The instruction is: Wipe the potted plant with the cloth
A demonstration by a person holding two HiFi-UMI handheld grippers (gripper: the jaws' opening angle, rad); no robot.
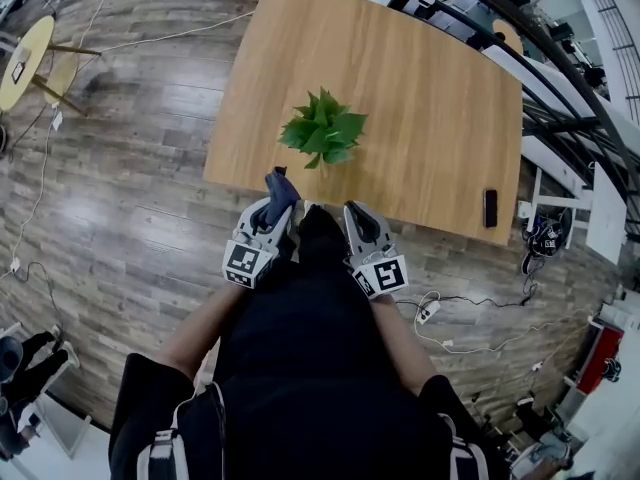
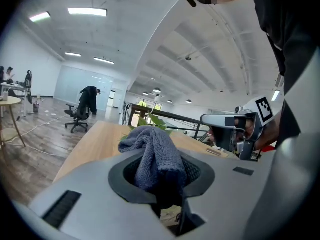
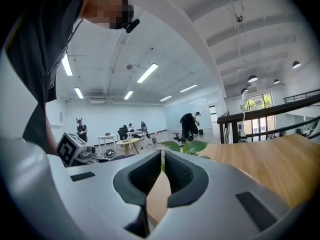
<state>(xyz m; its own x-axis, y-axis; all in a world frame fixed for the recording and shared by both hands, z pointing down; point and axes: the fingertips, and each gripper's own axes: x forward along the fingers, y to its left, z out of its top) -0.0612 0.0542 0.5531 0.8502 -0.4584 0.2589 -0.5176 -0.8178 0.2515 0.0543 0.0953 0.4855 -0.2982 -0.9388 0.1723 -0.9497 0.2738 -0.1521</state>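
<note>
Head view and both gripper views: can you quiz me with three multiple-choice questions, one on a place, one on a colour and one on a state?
1. Where is the plant? A on the floor; B on the table; C on a chair.
2. What colour is the cloth? A grey-blue; B red; C yellow.
3. How is the right gripper? A wide open; B shut on the cloth; C shut, empty.

Answers:
1 B: its leaves sit over the wooden top, near the person's edge.
2 A: it shows grey-blue where the left gripper clamps it.
3 C: its pads stand together with nothing between.
</note>
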